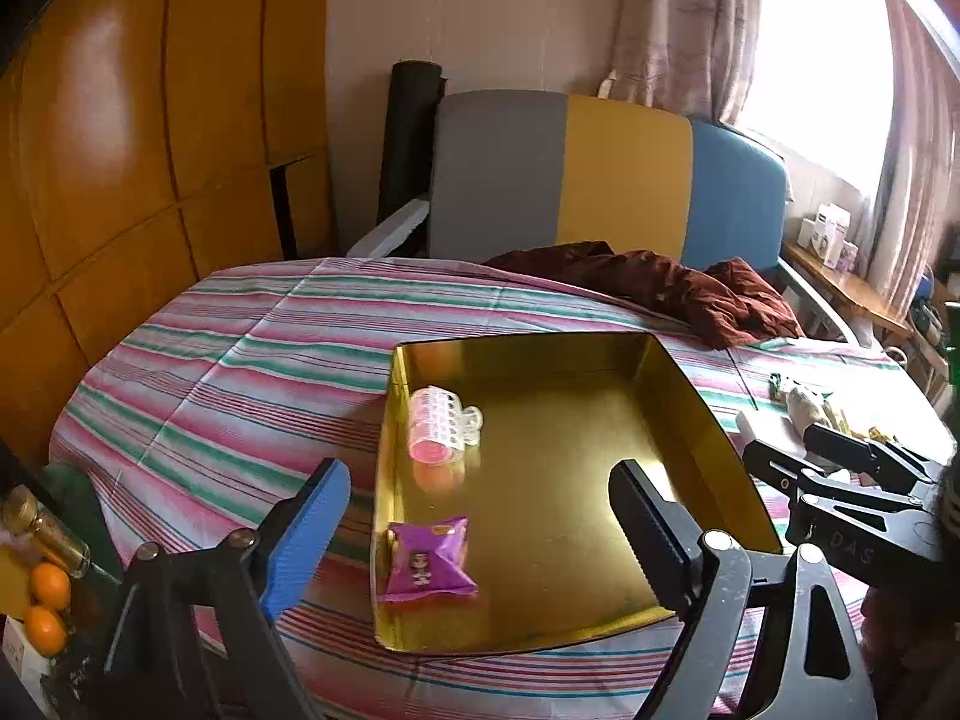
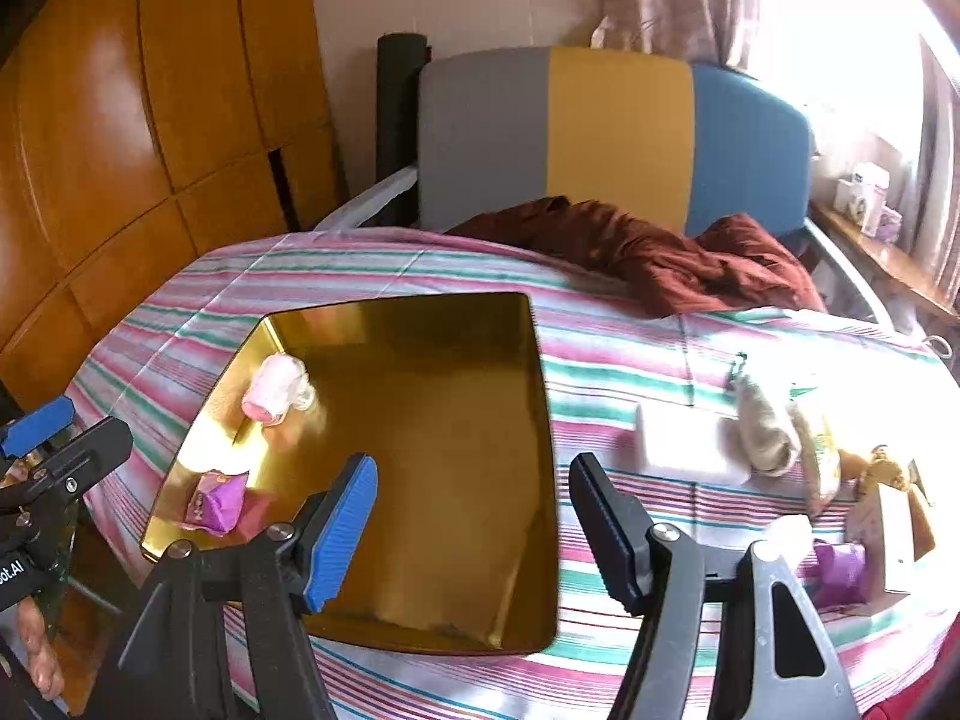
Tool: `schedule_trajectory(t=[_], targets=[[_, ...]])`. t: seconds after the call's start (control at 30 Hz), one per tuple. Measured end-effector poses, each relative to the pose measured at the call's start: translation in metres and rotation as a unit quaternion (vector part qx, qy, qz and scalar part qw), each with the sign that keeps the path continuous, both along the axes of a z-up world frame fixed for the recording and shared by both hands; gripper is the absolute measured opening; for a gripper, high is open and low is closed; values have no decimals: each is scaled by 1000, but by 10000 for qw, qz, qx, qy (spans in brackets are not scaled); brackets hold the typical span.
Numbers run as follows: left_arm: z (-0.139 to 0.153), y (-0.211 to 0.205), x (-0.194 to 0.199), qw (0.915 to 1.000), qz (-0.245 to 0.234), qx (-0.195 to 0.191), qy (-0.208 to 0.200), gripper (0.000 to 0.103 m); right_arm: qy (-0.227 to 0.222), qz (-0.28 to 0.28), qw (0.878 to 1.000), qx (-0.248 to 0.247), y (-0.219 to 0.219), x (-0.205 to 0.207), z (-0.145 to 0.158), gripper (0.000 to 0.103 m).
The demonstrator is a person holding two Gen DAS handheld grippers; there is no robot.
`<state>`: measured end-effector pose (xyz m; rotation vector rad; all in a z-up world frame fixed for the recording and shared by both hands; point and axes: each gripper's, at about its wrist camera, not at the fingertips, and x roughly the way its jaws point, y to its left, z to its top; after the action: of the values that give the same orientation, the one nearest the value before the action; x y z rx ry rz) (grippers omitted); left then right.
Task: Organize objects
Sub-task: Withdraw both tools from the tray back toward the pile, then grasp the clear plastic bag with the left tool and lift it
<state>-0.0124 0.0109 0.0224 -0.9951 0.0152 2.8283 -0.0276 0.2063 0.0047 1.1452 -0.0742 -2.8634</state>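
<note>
Covering the bed, the striped sheet (image 1: 228, 360) carries the gold tray (image 1: 558, 420), which sits flat on it. Left gripper (image 1: 480, 534) hangs above the tray's near edge, jaws spread wide and empty; right gripper (image 2: 474, 528) does likewise, moderately parted. Inside the tray, along its left wall, lie the pink hair roller (image 1: 438, 426) and the purple packet (image 1: 427, 564), apart.

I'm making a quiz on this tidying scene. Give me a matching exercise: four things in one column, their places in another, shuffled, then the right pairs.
Things:
1. pink hair roller
2. purple packet
3. brown cloth
4. oranges

Places:
A. crumpled in front of the chair
B. off the bed, at the left edge
C. in the gold tray, far left corner
D. in the gold tray, near left corner

Pairs: 1-C, 2-D, 3-A, 4-B
</note>
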Motion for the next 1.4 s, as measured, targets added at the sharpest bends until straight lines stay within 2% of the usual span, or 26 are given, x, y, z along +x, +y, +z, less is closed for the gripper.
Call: schedule_trajectory(t=[0.33,0.47,0.57,0.7,0.83,1.0,1.07,1.17,1.23,1.3,1.4], targets=[[-4,29,4,9993,-356,-108,-97,89,5,-371,9993,13,30,14,-5,68],[-4,43,6,9981,-597,-136,-93,95,-102,-522,9986,-63,44,18,-11,68],[-3,54,6,9966,-800,-162,-92,96,-167,-621,9978,-141,55,21,-13,68],[1,72,6,9937,-1098,-207,-67,97,-245,-842,9958,-278,80,26,-13,68],[4,91,5,9910,-1312,-280,-24,97,-323,-1197,9909,-527,123,32,-12,68],[7,120,6,9830,-1815,-284,-2,97,-272,-1877,9802,-566,195,40,-4,68],[7,132,7,9797,-1979,-309,29,97,-226,-2137,9750,-569,221,45,-6,73],[4,154,3,9748,-2188,-424,-36,97,-177,-2642,9619,-686,260,57,-16,75],[0,170,2,9704,-2360,-504,-88,97,-132,-3028,9472,-1043,282,70,-27,75],[-5,189,0,9643,-2585,-559,-155,95,-83,-3304,9284,-1699,302,80,-33,75],[-13,217,-4,9571,-2819,-597,-310,90,74,-3434,9179,-1988,310,89,-34,76]])
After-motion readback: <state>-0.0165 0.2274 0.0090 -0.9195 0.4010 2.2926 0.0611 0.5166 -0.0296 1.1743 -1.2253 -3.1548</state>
